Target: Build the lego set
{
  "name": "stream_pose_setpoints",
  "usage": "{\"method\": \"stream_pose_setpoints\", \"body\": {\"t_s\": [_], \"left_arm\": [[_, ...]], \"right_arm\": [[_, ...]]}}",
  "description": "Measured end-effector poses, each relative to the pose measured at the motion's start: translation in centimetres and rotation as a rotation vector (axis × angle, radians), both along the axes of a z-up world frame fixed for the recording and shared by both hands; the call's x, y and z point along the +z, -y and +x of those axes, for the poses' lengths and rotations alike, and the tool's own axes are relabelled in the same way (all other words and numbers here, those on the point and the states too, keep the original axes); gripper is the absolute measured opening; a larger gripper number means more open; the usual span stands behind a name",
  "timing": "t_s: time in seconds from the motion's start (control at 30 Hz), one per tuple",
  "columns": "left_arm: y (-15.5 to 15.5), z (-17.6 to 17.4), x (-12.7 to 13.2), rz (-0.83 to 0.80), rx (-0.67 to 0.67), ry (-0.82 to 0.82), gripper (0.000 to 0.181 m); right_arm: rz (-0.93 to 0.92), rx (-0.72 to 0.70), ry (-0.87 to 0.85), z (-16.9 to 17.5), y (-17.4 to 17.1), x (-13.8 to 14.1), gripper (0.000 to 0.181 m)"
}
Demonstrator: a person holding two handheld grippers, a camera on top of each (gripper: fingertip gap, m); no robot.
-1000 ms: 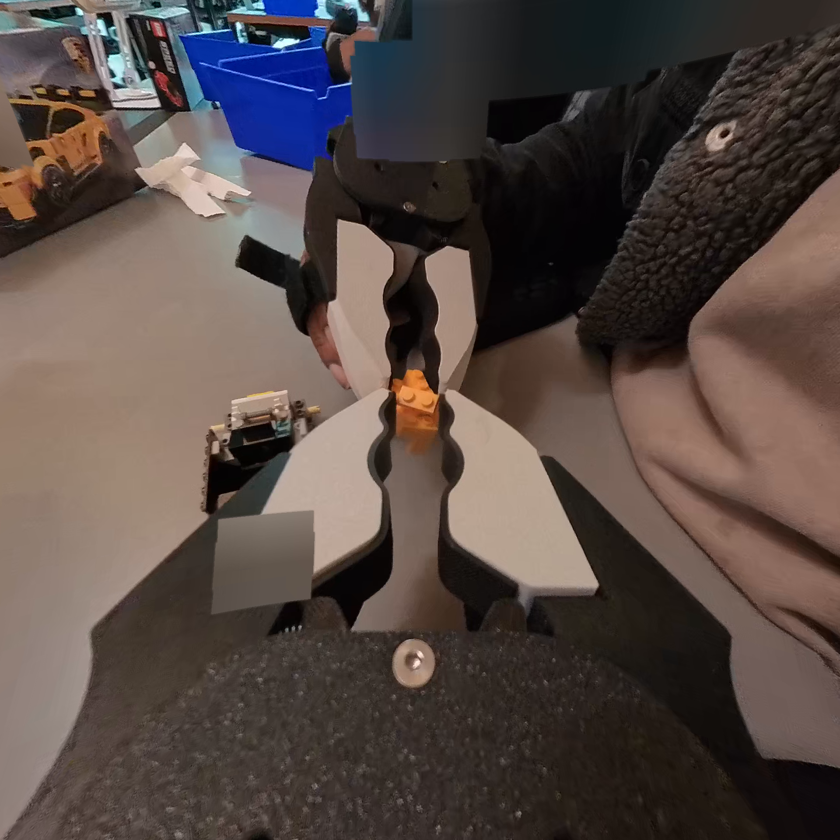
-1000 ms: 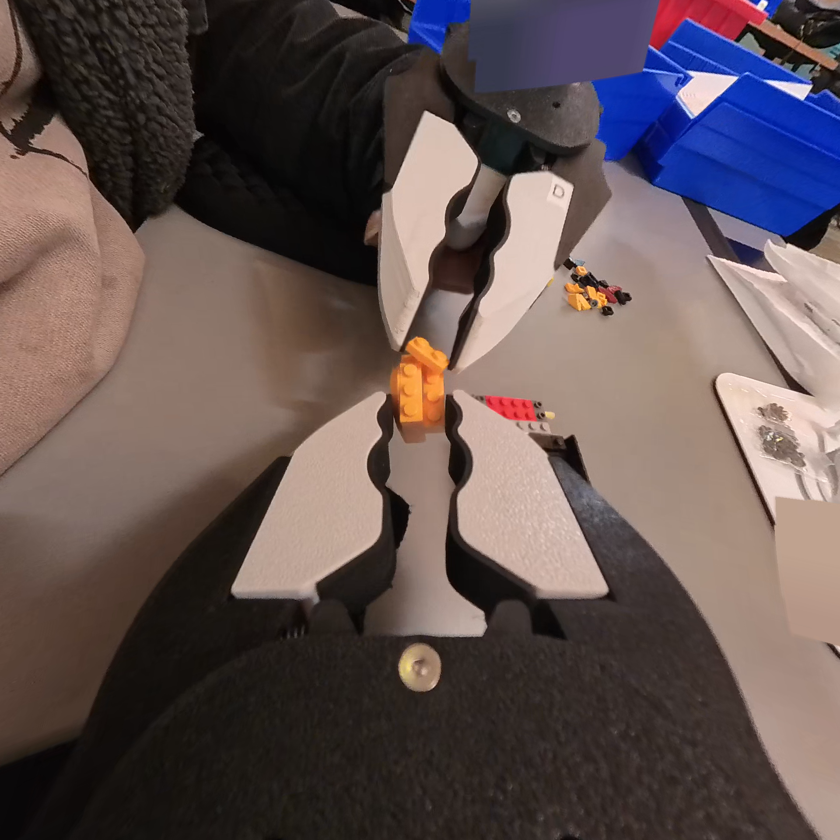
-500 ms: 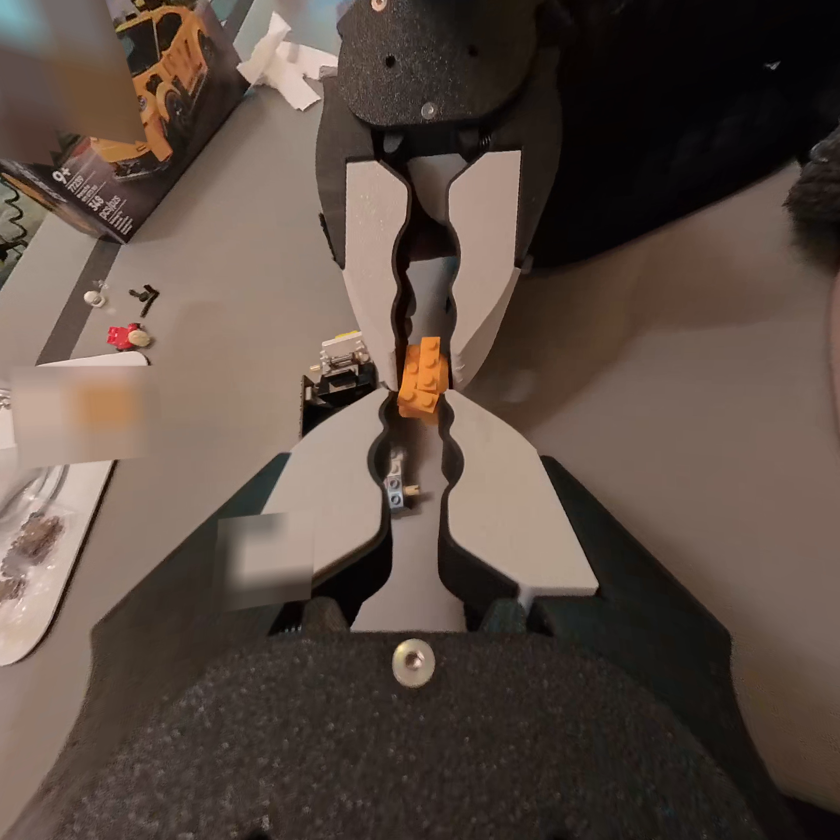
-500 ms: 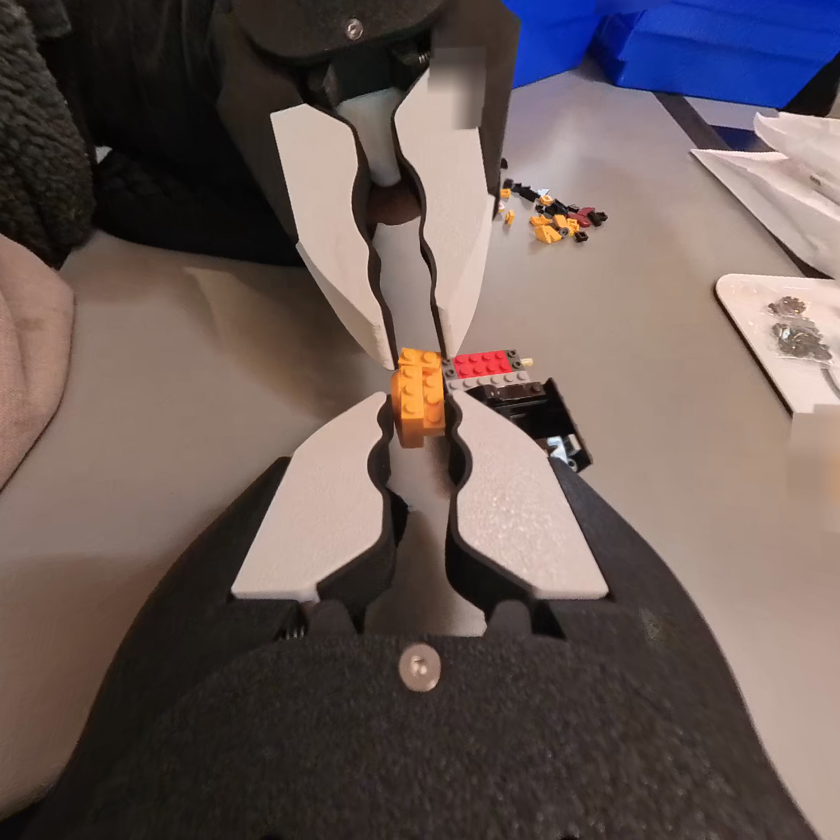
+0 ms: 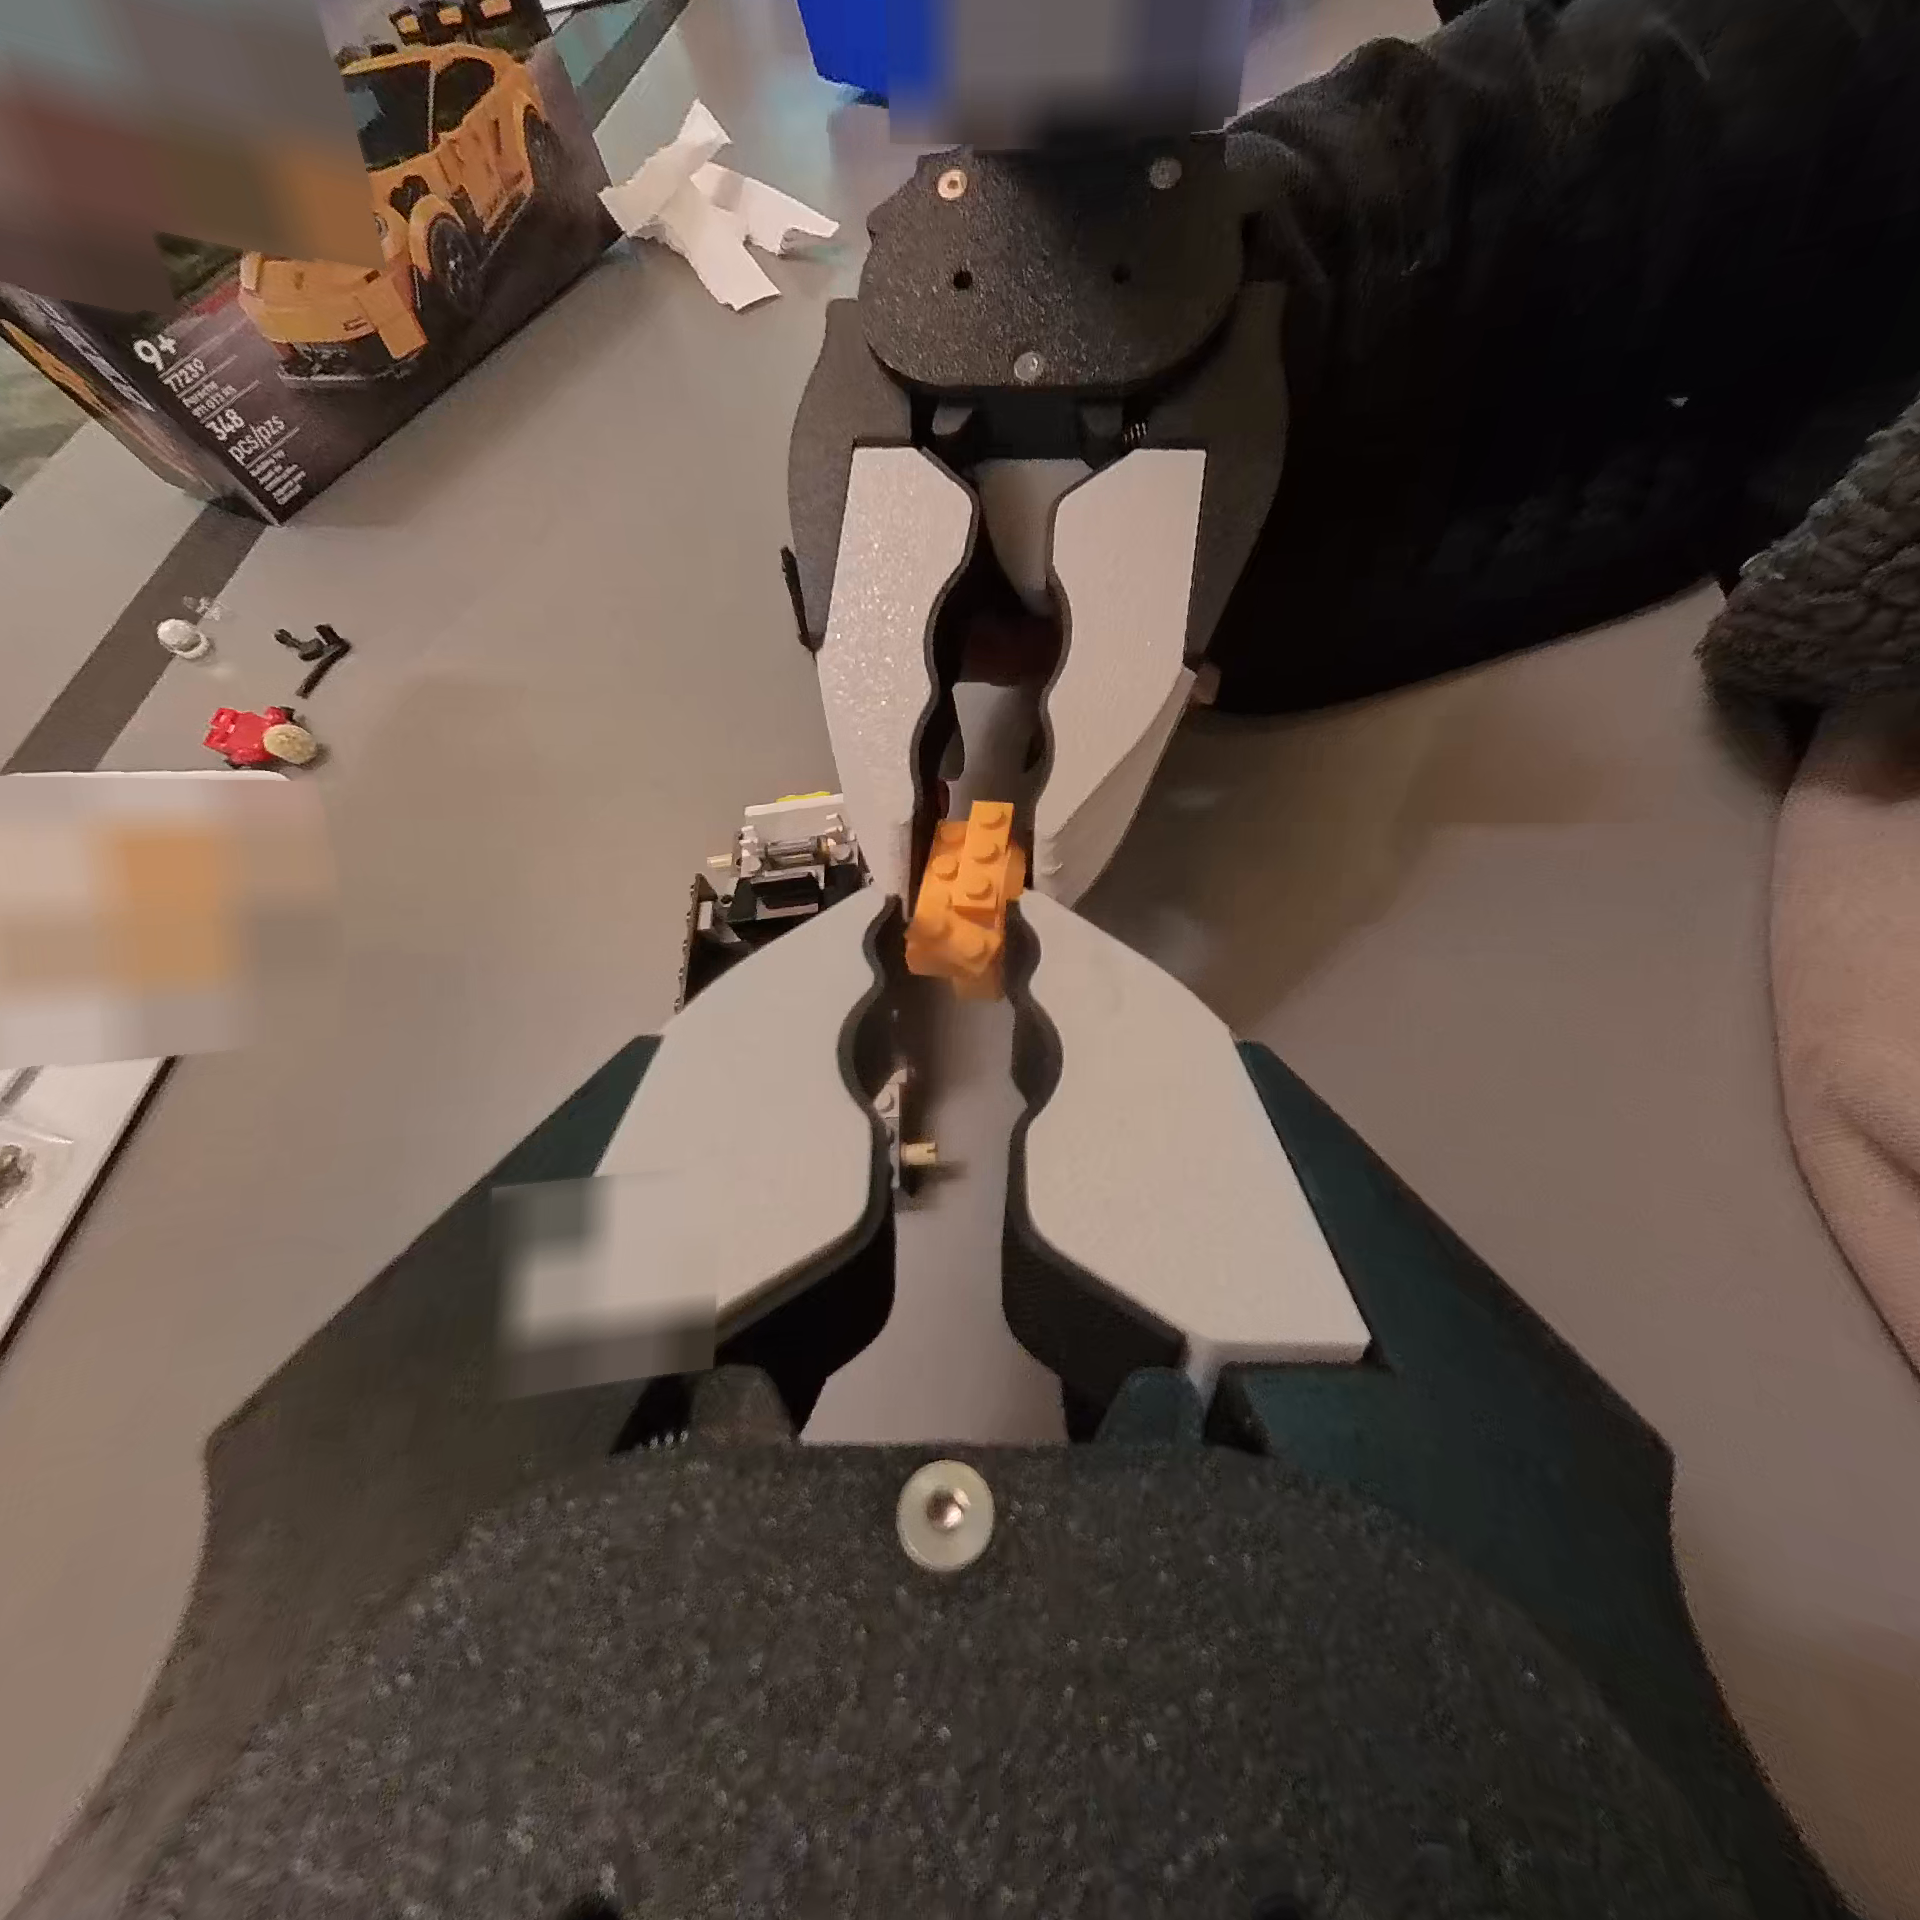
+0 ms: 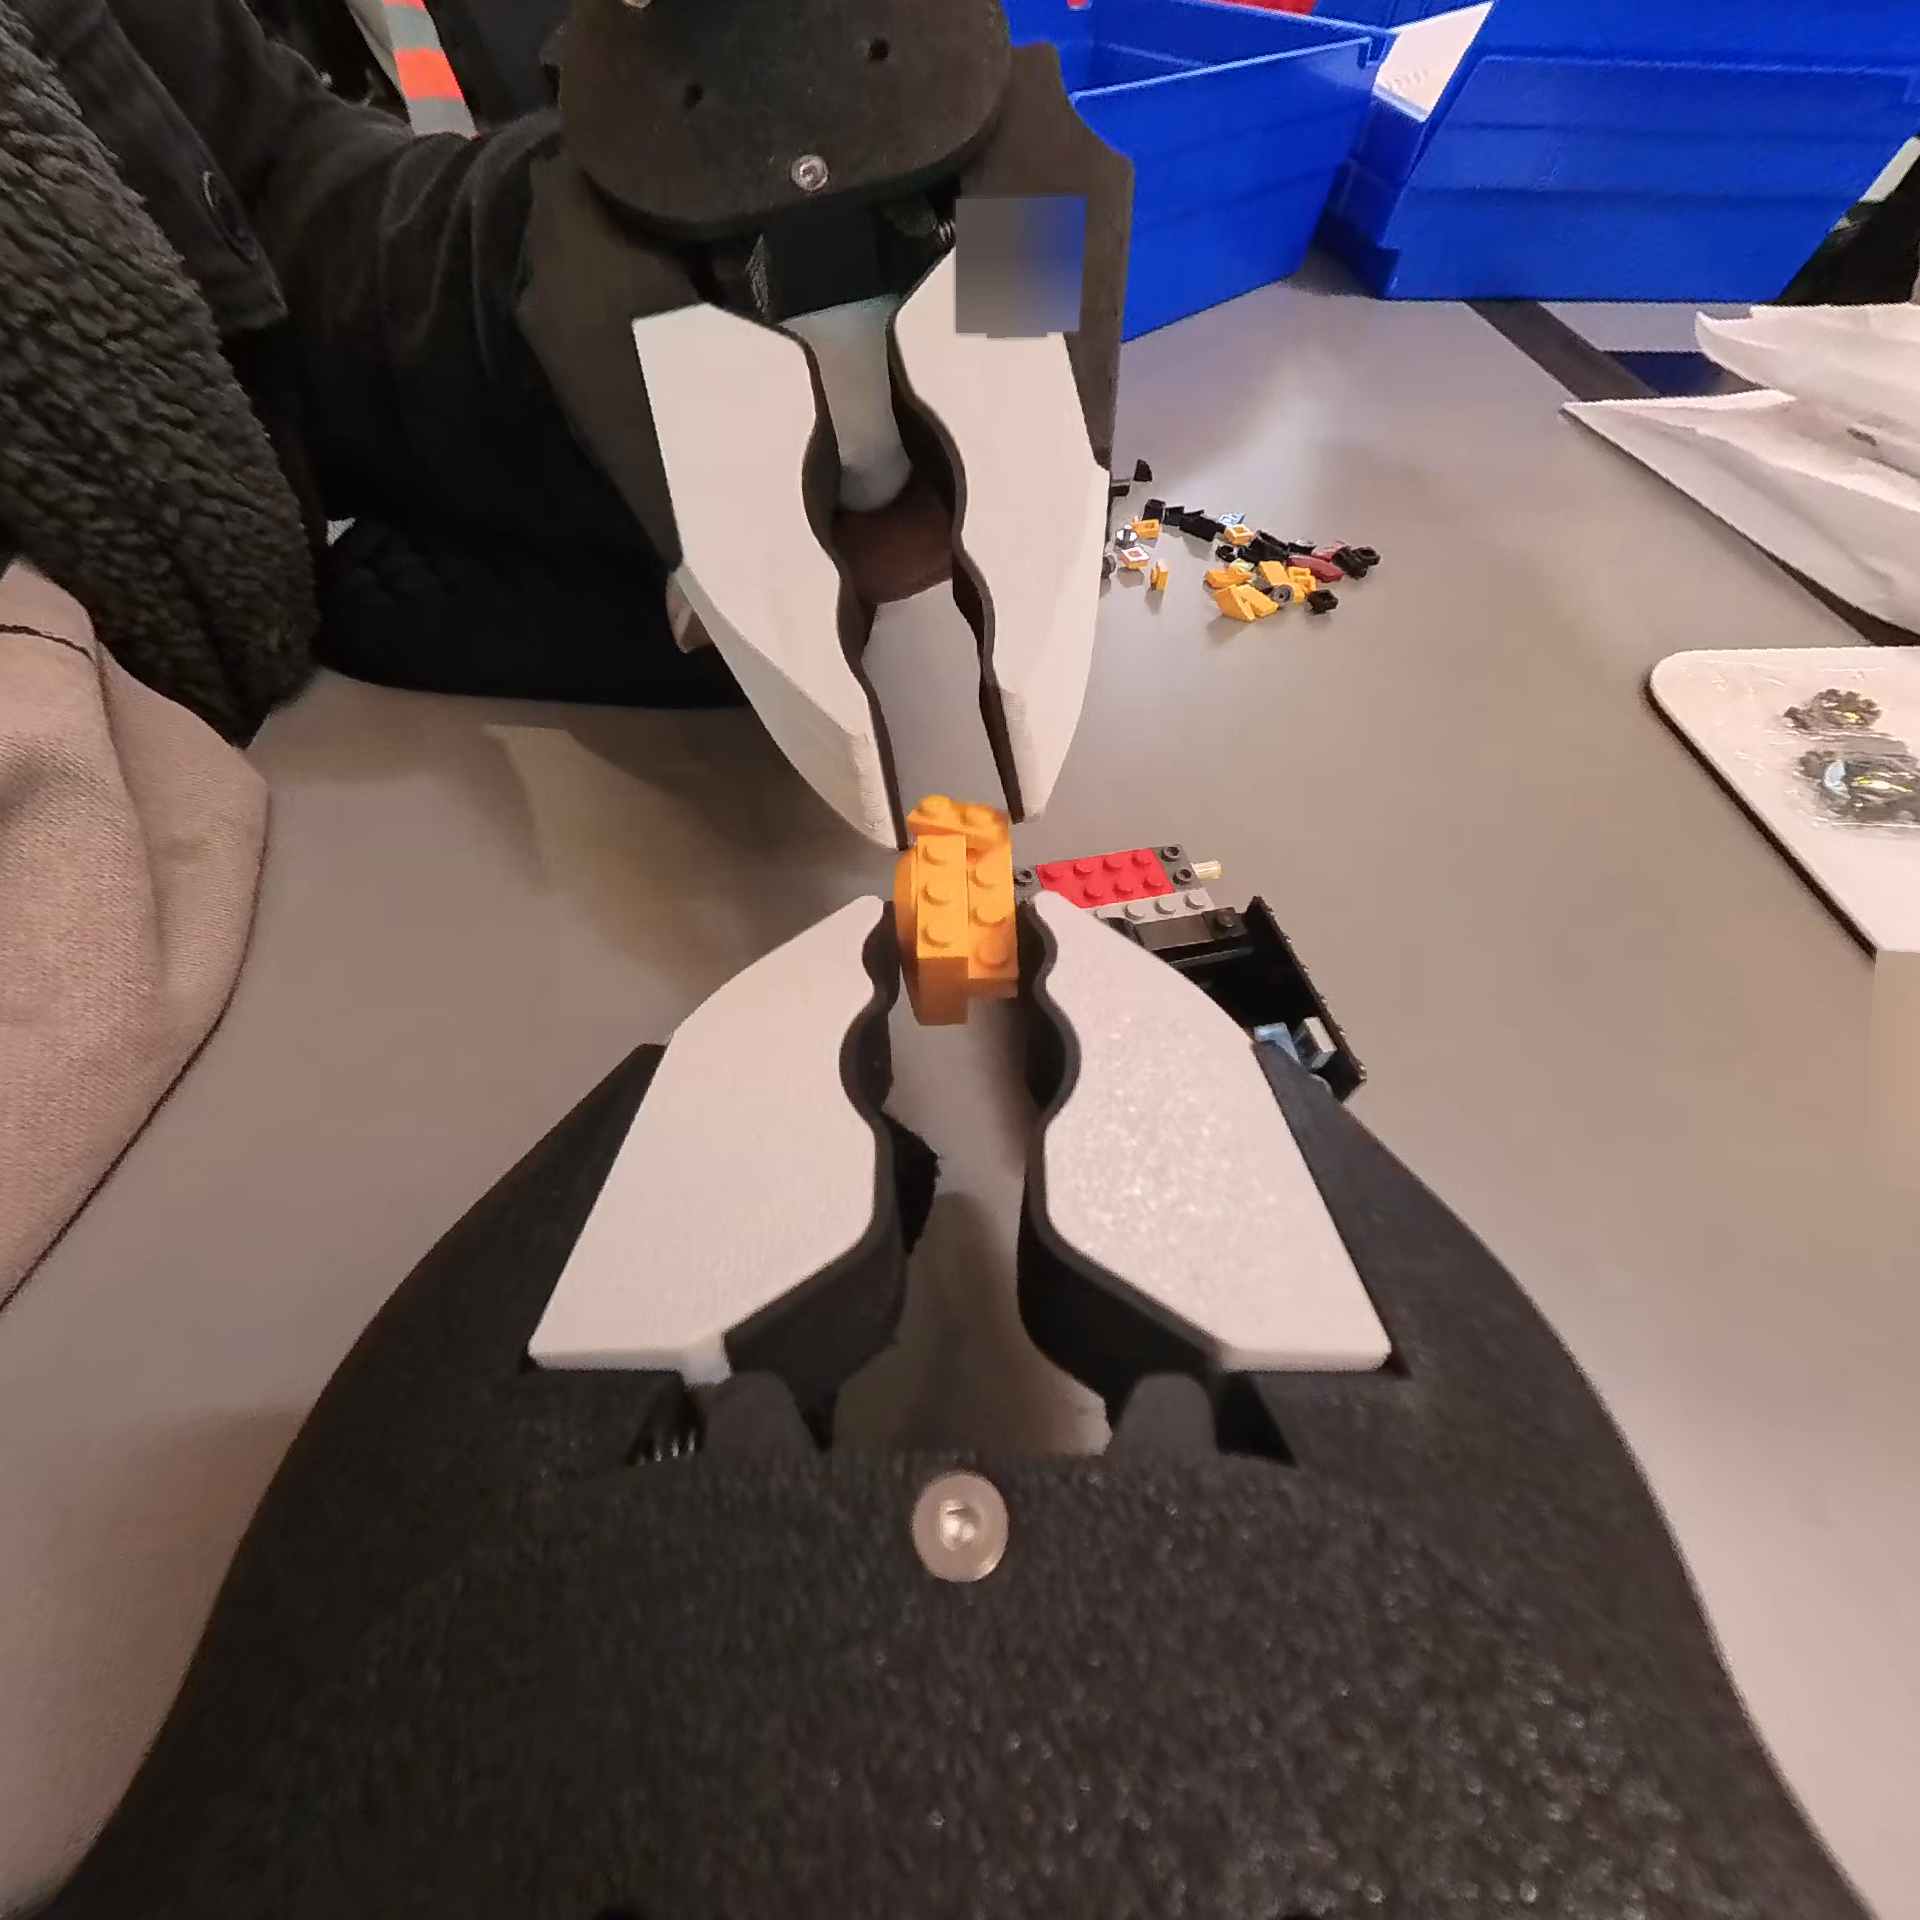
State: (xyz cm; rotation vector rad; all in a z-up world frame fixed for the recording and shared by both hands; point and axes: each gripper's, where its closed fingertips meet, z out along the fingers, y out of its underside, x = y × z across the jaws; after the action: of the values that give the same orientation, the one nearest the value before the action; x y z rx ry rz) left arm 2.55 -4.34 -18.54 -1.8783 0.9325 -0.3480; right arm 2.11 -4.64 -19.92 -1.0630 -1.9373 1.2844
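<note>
The left gripper (image 5: 954, 914) pinches the near end of an orange brick cluster (image 5: 961, 904), its jaws narrowed onto it. The right gripper (image 6: 954, 914) faces it tip to tip and clamps the same cluster from the other end, so the piece hangs between the two above the grey table (image 5: 540, 582).

In the right wrist view, a partly built chassis (image 6: 1164, 914) with a red plate lies on the table at 3 o'clock of the cluster, just beside it. A scatter of loose small pieces (image 6: 1247, 566) sits at 1 o'clock, farther off, with blue bins (image 6: 1558, 177) behind.

In the left wrist view, the set's box (image 5: 343, 270) stands at 10 o'clock and crumpled white paper (image 5: 717, 223) at 11 o'clock.
</note>
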Motion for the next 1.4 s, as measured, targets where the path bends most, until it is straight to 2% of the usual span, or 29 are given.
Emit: {"method": "stream_pose_setpoints", "body": {"t_s": [0.27,0.37,0.63,0.87,1.03,1.13,1.3,1.4], "left_arm": [[0.1,0.3,0.6,0.009,-0.011,0.045,0.023],[0.3,-0.6,0.9,-0.003,-0.022,0.068,0.021],[4.7,-3.2,-4.6,-0.345,-0.136,-0.131,0.023],[4.1,-2.3,-6.6,-0.456,0.020,-0.196,0.030],[3.7,-2.2,-6.8,-0.433,0.080,-0.203,0.018],[3.4,-1.9,-5.8,-0.386,0.070,-0.161,0.018],[2.7,0.4,-2.2,-0.213,-0.017,-0.026,0.022],[2.7,0.0,-2.8,-0.226,-0.001,-0.061,0.024]], "right_arm": [[-0.065,0.007,-0.027,0.0,0.0,0.8,0.021],[-0.058,-0.006,-0.033,0.1,-0.4,0.9,0.021],[-0.040,-0.069,-0.050,0.5,-2.4,1.5,0.021],[-0.020,-0.065,-0.031,0.6,-2.2,1.1,0.021],[-0.024,-0.072,-0.035,0.7,-2.4,1.3,0.021],[-0.019,-0.072,-0.041,0.8,-2.3,1.5,0.021],[0.000,-0.080,-0.049,0.9,-2.4,1.8,0.021],[0.011,-0.094,-0.044,0.9,-2.6,1.7,0.021]]}}
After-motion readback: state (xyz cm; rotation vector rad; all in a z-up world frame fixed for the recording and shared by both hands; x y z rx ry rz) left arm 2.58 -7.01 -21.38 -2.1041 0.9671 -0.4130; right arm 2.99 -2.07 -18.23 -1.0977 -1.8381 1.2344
